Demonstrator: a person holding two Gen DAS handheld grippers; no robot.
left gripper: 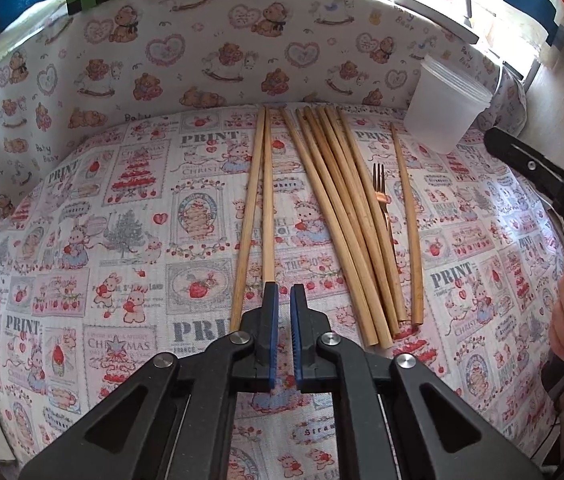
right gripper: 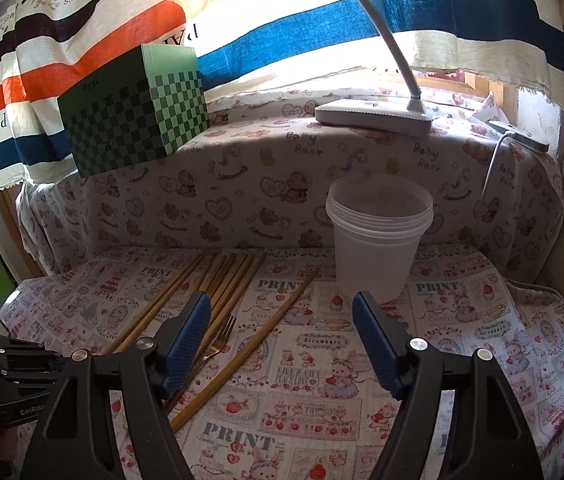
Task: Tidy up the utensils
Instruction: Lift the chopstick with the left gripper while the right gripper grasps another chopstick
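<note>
chopsticks (left gripper: 334, 216) loose on tablecloth (left gripper: 102, 220), fork (left gripper: 381, 196) among them

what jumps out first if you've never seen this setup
A spread of wooden chopsticks lies across the busy printed tablecloth, with a slim copper fork tucked among them. Behind them at the right stands a stack of translucent plastic cups, and a green checkered box sits on the back ledge.

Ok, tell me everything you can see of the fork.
The fork is slim, metallic, copper or rose-gold in colour, with thin tines and a narrow handle. It lies flat on the printed cloth, tines toward the back, tucked against the bundle of wooden chopsticks, which hides part of its handle. Neither gripper touches it.
</note>
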